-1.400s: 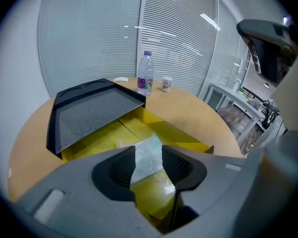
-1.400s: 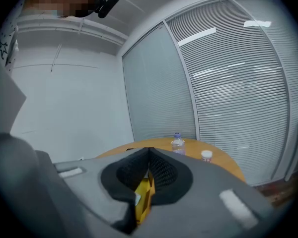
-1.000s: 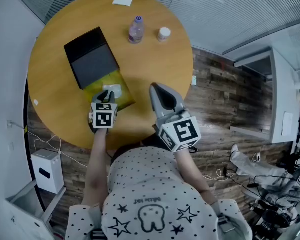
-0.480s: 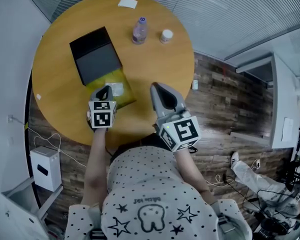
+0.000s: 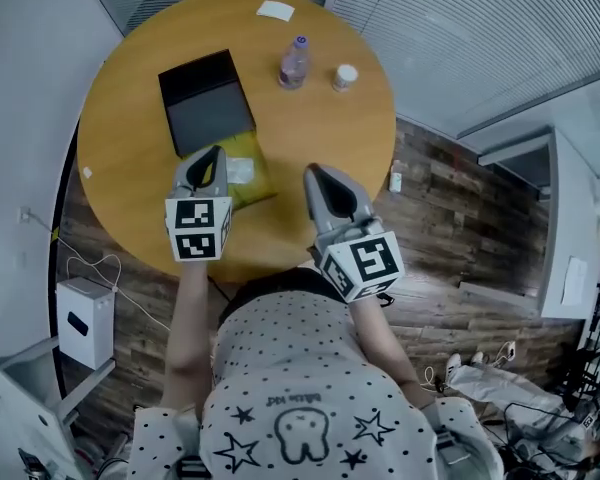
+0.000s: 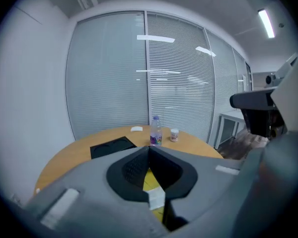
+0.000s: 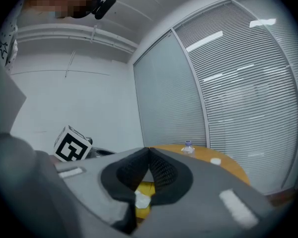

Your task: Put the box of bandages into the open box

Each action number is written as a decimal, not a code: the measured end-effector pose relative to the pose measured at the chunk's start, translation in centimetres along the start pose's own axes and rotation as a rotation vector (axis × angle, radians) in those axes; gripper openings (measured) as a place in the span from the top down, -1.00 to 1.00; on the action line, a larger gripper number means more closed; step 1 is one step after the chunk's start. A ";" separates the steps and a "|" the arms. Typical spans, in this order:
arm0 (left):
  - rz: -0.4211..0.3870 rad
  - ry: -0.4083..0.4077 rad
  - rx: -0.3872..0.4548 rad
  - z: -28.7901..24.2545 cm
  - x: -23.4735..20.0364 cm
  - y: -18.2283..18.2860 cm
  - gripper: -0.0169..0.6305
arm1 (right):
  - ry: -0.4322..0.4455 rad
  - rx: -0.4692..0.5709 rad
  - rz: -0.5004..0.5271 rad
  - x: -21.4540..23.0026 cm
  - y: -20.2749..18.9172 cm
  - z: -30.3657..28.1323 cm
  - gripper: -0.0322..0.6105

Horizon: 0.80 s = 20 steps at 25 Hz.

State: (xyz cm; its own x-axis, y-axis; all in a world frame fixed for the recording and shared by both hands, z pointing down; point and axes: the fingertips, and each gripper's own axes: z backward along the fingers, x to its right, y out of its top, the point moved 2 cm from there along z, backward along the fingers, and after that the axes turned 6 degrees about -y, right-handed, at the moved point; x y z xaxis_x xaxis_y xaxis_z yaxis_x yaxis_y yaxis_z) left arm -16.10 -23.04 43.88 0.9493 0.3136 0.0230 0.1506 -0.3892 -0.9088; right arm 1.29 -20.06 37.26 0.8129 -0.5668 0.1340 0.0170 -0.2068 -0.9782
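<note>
On the round wooden table (image 5: 330, 138) lies the open box: a black lid (image 5: 208, 113) folded back and a yellow-lined base (image 5: 258, 180). The white box of bandages (image 5: 240, 171) rests inside the yellow base. My left gripper (image 5: 215, 154) hovers over the base's near-left side, jaws shut and empty, apart from the bandage box. In the left gripper view the left gripper (image 6: 149, 148) shows closed tips, with the yellow lining (image 6: 150, 180) and the white box (image 6: 156, 199) below them. My right gripper (image 5: 312, 174) is right of the box, also shut and empty.
A small water bottle (image 5: 295, 63) and a white jar (image 5: 345, 76) stand at the far side of the table, with a white card (image 5: 275, 11) beyond them. A small white scrap (image 5: 86, 172) lies near the left edge. Wooden floor surrounds the table.
The left gripper has lifted off the yellow base and drawn back toward me with its jaws closed. The bandage box stays in the base. The right gripper has barely moved.
</note>
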 end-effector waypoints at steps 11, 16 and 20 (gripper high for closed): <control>-0.063 0.137 0.259 7.9 2.1 6.3 0.92 | 0.047 0.052 0.015 0.5 1.0 2.5 0.89; -0.103 0.199 0.351 11.9 3.6 8.3 0.92 | 0.078 0.085 0.018 0.7 2.4 3.3 0.89; -0.093 0.237 0.402 15.0 4.7 9.1 0.92 | 0.103 0.099 0.025 0.5 2.9 4.0 0.89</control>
State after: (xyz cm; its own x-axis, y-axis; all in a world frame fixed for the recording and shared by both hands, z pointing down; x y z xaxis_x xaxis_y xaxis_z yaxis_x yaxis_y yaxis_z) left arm -14.45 -12.08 29.49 0.9807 0.1070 0.1636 0.1632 0.0123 -0.9865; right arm 4.09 -17.74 33.86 0.7499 -0.6506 0.1194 0.0584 -0.1147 -0.9917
